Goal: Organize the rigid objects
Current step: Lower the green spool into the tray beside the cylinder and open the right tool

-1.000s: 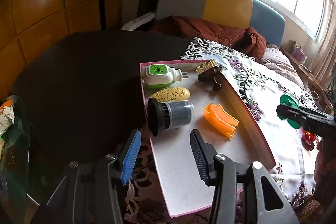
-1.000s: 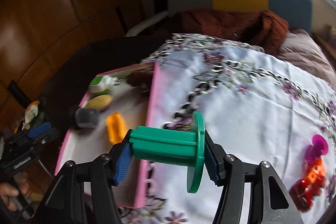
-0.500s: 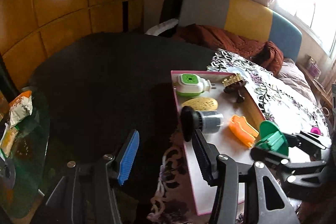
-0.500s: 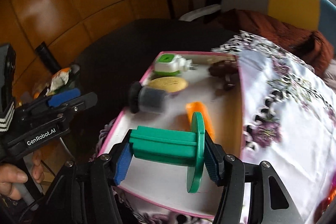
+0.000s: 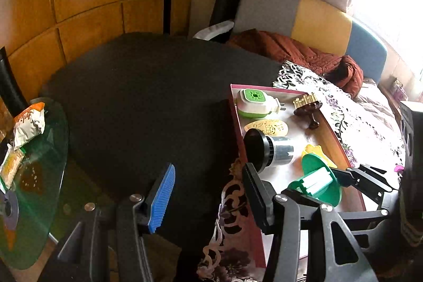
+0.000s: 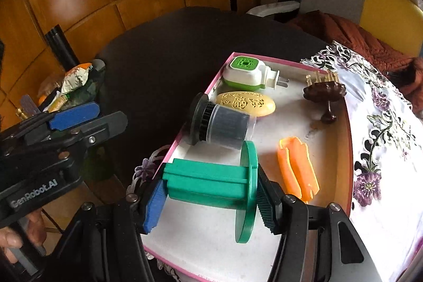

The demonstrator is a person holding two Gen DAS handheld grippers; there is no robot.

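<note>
My right gripper (image 6: 211, 202) is shut on a green plastic spool (image 6: 208, 184), gripped end to end and hanging just above the near part of the pink-rimmed box (image 6: 169, 152). Inside the box lie a green-and-white plug-in device (image 6: 246, 73), a yellow oval piece (image 6: 246, 102), a black-capped clear jar (image 6: 222, 123), an orange piece (image 6: 297, 168) and a brown hair clip (image 6: 325, 94). In the left wrist view the green spool (image 5: 317, 181) shows over the pink-rimmed box (image 5: 235, 123). My left gripper (image 5: 208, 192) stands open and empty to the left of the box, over the dark table.
The box rests partly on a floral white cloth (image 6: 383, 123) and beside a round black tabletop (image 5: 145, 97). A glass side table (image 5: 53, 176) with snack packets stands at the left. A sofa (image 5: 317, 17) with a rust blanket lies behind. A person's hand (image 6: 15, 237) holds the left gripper.
My right gripper has carried the green spool left, from over the floral cloth to above the box. My left gripper has drawn back left, off the box.
</note>
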